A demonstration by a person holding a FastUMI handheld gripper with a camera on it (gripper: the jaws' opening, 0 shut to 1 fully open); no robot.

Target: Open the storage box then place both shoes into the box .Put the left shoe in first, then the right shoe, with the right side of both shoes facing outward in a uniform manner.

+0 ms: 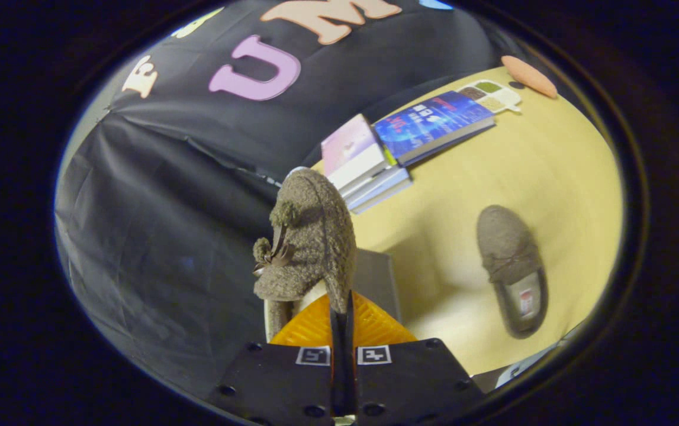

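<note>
- Step in hand, as you should read it: one shoe is lifted and in carry; the box is the destination. Whether this is the left shoe cannot be told from this angle.
- Claw (342,305): fingers drawn narrow, both pinching the heel-side rim of the grey-brown fuzzy fabric slipper with a small bow and pompoms (306,236). It hangs clear of the pale yellow table (481,177).
- Orientation of the held slipper: long axis runs straight ahead from the claw, toe farthest out, bow facing left of the fingers.
- Second matching grey-brown fuzzy slipper (511,269) lies flat on the table, well apart to the right of the held slipper, its opening nearer you.
- A grey flat panel (377,278), just right of the held slipper, may be part of the storage box; unsure.
- Next move calls for you to lower the slipper into the box with its right side outward, and check that side before release.
- Stack of books (386,148) lies beyond the held slipper.
</note>
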